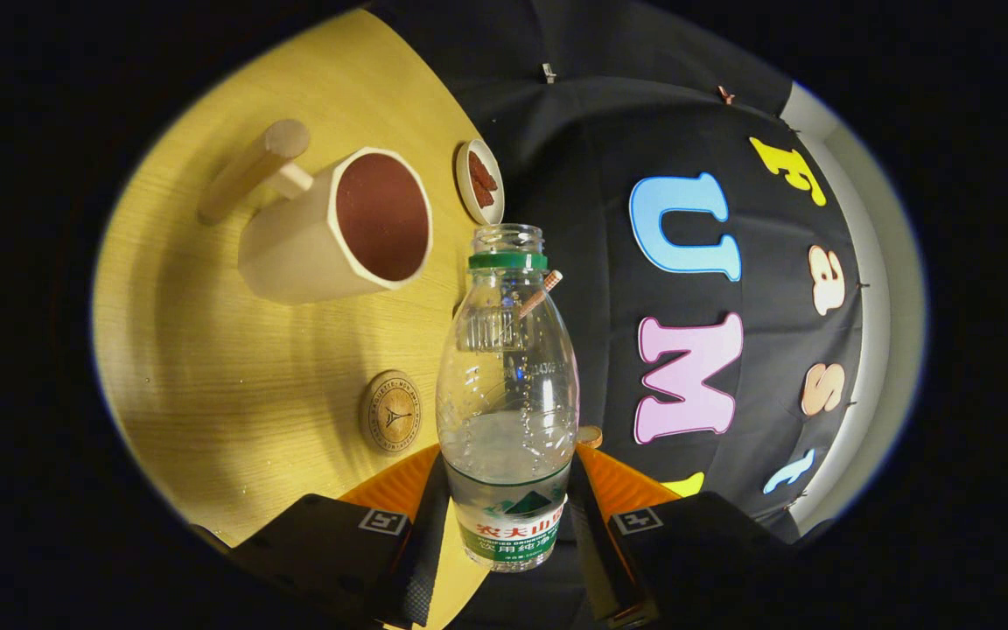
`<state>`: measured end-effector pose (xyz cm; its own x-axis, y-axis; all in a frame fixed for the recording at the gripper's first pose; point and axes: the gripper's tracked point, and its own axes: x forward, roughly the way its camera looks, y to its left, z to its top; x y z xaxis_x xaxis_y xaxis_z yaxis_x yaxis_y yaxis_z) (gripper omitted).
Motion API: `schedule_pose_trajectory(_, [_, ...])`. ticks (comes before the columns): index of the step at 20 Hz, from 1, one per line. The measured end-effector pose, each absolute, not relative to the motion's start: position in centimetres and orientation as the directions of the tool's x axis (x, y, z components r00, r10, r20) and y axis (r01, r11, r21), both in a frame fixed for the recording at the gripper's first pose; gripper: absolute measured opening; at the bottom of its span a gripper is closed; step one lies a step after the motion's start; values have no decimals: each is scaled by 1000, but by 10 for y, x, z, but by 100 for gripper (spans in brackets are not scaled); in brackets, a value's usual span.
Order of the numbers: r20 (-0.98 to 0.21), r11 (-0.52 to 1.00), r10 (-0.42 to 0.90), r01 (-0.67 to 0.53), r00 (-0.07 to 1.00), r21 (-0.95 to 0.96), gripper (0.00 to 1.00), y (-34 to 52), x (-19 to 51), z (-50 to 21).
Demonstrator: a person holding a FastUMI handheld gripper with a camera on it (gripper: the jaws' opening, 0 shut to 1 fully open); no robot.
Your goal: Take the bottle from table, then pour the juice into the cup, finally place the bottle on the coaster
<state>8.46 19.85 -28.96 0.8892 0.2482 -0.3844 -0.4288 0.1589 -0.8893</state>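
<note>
Fingers (508, 516) clamp the open bottle (507, 385) at its label, low in the frame; cup (338, 227) sits upper left, coaster (391, 411) between, on the tabletop (206, 367).

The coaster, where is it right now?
In the gripper view, the round coaster lies on the wooden table, beside the held bottle, nearer the fingers than the cup.

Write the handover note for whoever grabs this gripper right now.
Gripper: shut on the plastic bottle, both fingers pressing its labelled lower part; bottle lifted, cap off, tilted toward the cup.
Cup: on the wooden table, beyond the fingers, with a reddish inside; I cannot tell whether that is juice.
Coaster: round, bare, on the table beside the bottle.
Done: bottle taken.
Left: pouring, if not done; set bottle on coaster.
</note>
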Motion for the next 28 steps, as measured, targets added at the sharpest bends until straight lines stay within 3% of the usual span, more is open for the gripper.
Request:
schedule_pose_trajectory(15, [-364, -61, 271, -361, 891, -931, 69, 206, 90, -285])
schedule_pose_trajectory(28, [-355, -123, 281, -333, 892, -935, 69, 206, 100, -279])
